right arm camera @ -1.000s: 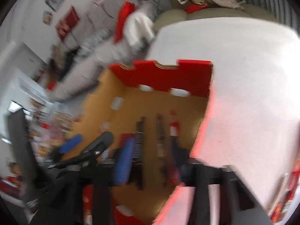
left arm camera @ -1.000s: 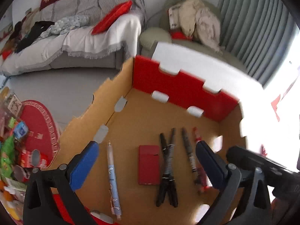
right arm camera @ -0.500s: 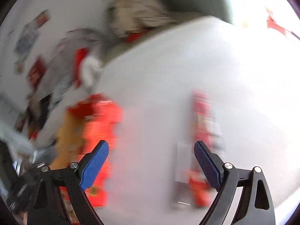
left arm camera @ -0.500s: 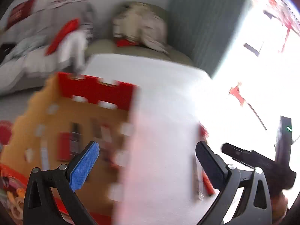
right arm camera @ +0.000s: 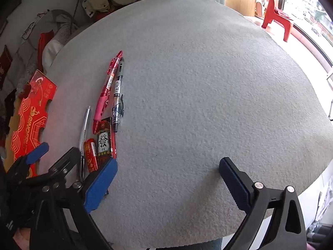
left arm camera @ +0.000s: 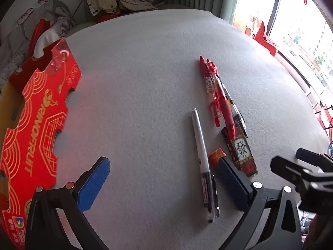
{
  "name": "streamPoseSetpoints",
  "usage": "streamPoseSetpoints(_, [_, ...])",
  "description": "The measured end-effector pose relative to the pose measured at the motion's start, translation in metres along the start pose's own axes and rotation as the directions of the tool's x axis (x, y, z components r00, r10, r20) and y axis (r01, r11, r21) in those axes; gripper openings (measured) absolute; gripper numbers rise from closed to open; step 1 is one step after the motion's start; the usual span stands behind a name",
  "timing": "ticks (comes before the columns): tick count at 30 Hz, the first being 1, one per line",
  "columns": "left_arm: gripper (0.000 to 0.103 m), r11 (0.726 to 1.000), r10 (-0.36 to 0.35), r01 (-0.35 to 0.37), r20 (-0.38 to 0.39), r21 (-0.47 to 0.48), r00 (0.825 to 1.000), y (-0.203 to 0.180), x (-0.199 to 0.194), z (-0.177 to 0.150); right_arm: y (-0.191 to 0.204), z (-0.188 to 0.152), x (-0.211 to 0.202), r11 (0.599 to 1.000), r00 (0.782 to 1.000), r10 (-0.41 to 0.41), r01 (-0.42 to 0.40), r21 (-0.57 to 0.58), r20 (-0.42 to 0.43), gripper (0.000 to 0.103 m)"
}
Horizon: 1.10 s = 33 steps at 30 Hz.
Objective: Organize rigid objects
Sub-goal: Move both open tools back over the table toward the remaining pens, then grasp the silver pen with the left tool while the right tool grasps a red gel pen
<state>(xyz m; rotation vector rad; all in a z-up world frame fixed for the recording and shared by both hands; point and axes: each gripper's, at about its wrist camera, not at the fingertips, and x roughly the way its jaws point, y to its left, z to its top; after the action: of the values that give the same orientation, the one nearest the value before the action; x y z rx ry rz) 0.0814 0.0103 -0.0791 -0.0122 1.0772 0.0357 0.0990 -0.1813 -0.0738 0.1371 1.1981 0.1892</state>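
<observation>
The left hand-held gripper (left arm camera: 162,184) sits at the bottom of the left wrist view. Its two blue pads are wide apart and hold nothing. The long silver and white pen (left arm camera: 203,160) lies between them, close to the right pad, but not touched. The right hand-held gripper (right arm camera: 168,184) is at the bottom of the right wrist view. Its jaws are opening, and only bare grey felt is between them.

The things left to tidy lie on the round grey felt table (left arm camera: 145,73), right of the middle in the left wrist view. Just right of the silver pen is a small red box (left arm camera: 216,154), partly hidden behind the pad. Next comes a dark flat box with a big white sign (left arm camera: 241,150). Above that, two red pens (left arm camera: 216,95) and a clear black pen (left arm camera: 234,109) lie packed together. The red and gold cardboard box (left arm camera: 39,116), where I think they go, stands at the left edge.

What could go wrong? The pens touch each other, so a grab may catch two at once or push one away. Pens are round and may roll. The small red box is close to the silver pen and could get bumped. The two grippers are near each other and might knock together.
</observation>
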Motion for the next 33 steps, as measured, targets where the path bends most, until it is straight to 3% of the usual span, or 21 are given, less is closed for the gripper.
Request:
streamPoseSetpoints(3, [0.103,1.000,0.004,-0.004,-0.004,-0.013,1.000,-0.002,0.009,0.006,0.004,-0.001,0.001,1.000,1.000,0.003,-0.003,-0.007,0.003,0.102])
streamPoseSetpoints(6, [0.103,0.995,0.102,-0.102,-0.004,0.013,0.995,0.002,0.016,0.004,0.007,-0.002,0.002,1.000,1.000,-0.002,0.002,-0.022,0.004,0.102])
streamPoseSetpoints(11, [0.103,0.997,0.076,-0.076,-0.014,-0.030,0.997,0.020,0.020,-0.008,0.017,-0.004,0.008,0.995,0.999,-0.046,0.047,-0.083,0.016,0.102])
streamPoseSetpoints(15, [0.103,0.996,0.032,-0.036,-0.043,-0.086,0.999,0.012,0.021,-0.013,0.028,-0.008,0.014,0.981,0.992,-0.129,0.129,-0.144,0.008,0.102])
streamPoseSetpoints(18, [0.103,0.992,0.045,-0.046,-0.012,-0.119,0.999,0.003,0.019,-0.020,0.036,-0.011,0.019,0.966,0.984,-0.180,0.179,-0.188,0.013,0.102])
streamPoseSetpoints(21, [0.103,0.991,0.053,-0.049,0.033,-0.125,0.998,0.001,0.017,-0.026,0.029,-0.001,0.018,0.979,0.988,-0.150,0.144,-0.147,-0.027,0.103])
streamPoseSetpoints(23, [0.103,0.992,0.051,-0.044,0.056,-0.119,0.997,0.003,0.013,-0.033,0.021,0.012,0.012,0.998,0.999,-0.048,0.047,-0.052,-0.018,0.103])
streamPoseSetpoints(26, [0.103,0.992,0.053,-0.042,0.088,-0.118,0.995,0.005,0.011,-0.038,0.024,0.036,0.003,0.997,0.997,0.072,-0.073,0.031,0.032,0.103])
streamPoseSetpoints(31, [0.103,0.992,0.056,-0.044,0.096,-0.122,0.994,0.005,0.008,-0.042,0.077,0.072,0.016,0.986,0.992,0.122,-0.118,-0.117,0.031,0.102])
streamPoseSetpoints(32, [0.103,0.992,0.055,-0.043,0.095,-0.121,0.994,0.005,0.008,-0.042,0.089,0.076,0.025,0.981,0.995,0.103,-0.098,-0.169,0.017,0.102])
streamPoseSetpoints(33, [0.103,0.992,0.055,-0.043,0.095,-0.120,0.994,0.006,0.008,-0.042,0.101,0.079,0.036,0.974,1.000,0.028,-0.025,-0.226,0.010,0.102])
